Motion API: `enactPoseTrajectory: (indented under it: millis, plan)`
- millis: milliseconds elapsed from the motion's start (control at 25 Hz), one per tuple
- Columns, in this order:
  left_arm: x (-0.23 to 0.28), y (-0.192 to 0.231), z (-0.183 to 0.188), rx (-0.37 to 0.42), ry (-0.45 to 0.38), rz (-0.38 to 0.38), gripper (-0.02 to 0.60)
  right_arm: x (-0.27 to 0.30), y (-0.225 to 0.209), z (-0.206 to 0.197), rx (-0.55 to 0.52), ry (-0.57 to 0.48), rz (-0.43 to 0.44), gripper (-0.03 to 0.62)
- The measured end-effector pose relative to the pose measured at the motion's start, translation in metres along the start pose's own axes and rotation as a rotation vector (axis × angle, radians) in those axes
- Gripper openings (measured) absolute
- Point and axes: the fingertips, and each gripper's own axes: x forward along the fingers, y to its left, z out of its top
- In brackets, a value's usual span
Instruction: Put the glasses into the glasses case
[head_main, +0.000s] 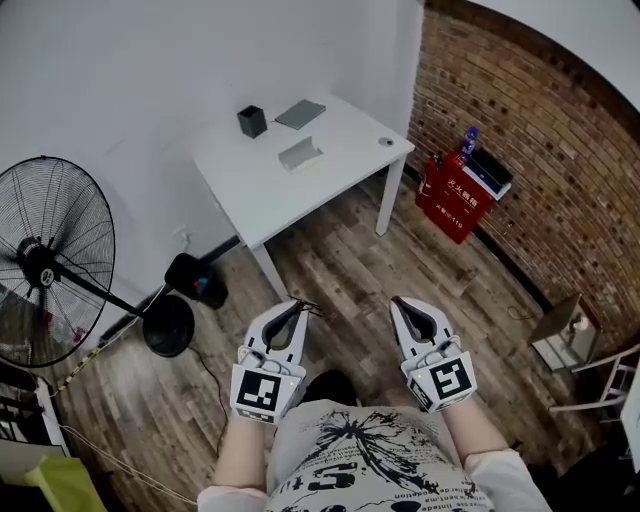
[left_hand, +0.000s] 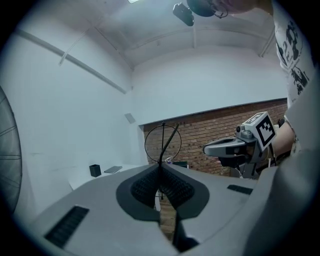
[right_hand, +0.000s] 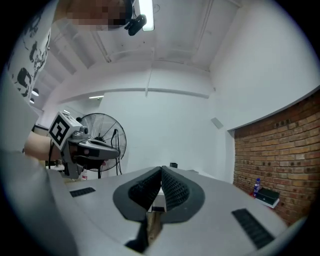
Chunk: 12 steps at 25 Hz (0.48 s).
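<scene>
Thin wire-framed glasses (left_hand: 163, 145) stick up from between the jaws of my left gripper (left_hand: 161, 166), which is shut on them; one round rim and a temple arm show. In the head view the left gripper (head_main: 291, 305) and right gripper (head_main: 402, 302) hang side by side over the wooden floor, well short of the white table (head_main: 255, 195), with the glasses (head_main: 309, 308) as fine wires at the left tip. The right gripper (right_hand: 161, 170) is shut with nothing in it. A pale, low glasses case (head_main: 300, 153) lies in the middle of the table.
On the table also stand a dark cup (head_main: 252, 121), a flat grey slab (head_main: 300, 113) and a small round thing (head_main: 386, 141). A standing fan (head_main: 45, 262) is at the left, a dark bag (head_main: 196, 281) beside it. A red box (head_main: 456, 196) sits by the brick wall.
</scene>
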Motion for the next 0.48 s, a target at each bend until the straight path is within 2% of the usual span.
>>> enactPoseTrajectory:
  millis: [80,320,480]
  plan:
    - [0.007,0.002,-0.002,0.002,0.031,0.002,0.017,0.005,-0.009,-0.002,0.017,0.007,-0.003,0.015]
    - [0.042,0.03,-0.015,-0.02,0.011,0.013,0.017,0.048,-0.029,-0.018,0.034,0.036,0.009,0.015]
    - [0.081,0.064,-0.03,-0.015,0.073,0.001,0.017,0.095,-0.048,-0.027,0.026,0.052,0.012,0.015]
